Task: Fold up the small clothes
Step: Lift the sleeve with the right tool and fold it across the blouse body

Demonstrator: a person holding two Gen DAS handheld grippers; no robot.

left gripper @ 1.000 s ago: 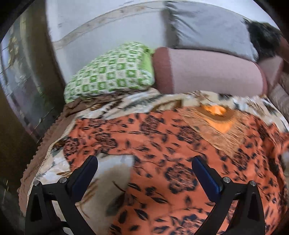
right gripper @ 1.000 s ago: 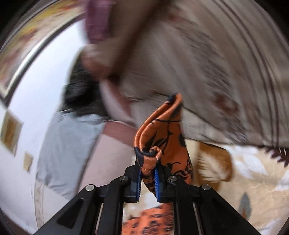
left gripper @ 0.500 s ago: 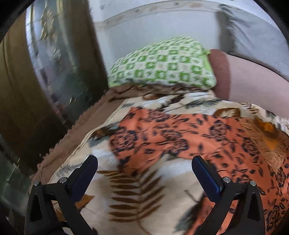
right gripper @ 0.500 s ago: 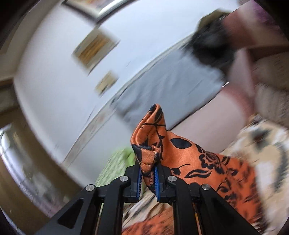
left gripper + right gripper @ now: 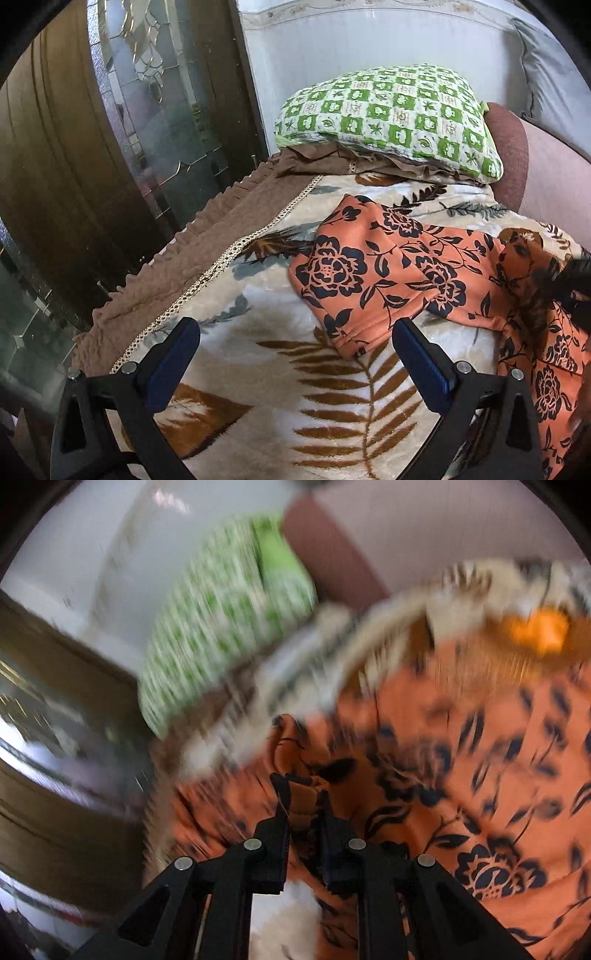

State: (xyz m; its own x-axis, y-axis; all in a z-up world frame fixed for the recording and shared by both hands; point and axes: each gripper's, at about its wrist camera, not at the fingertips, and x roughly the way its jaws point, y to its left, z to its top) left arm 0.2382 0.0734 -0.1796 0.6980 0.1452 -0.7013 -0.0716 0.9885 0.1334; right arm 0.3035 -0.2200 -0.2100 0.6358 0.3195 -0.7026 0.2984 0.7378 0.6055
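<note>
Swung down from mid-air, right gripper (image 5: 303, 808) clenches orange garment (image 5: 373, 273) near green pillow (image 5: 391, 114); left gripper (image 5: 295, 354) spread.

Green checked pillow (image 5: 391, 114), leaf-print blanket (image 5: 332, 398)

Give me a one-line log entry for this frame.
left gripper: open, over blanket | right gripper: shut on orange floral garment | fold: unfinished

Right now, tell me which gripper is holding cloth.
The right gripper: its fingers pinch the orange floral garment. The left gripper is open, empty.
</note>
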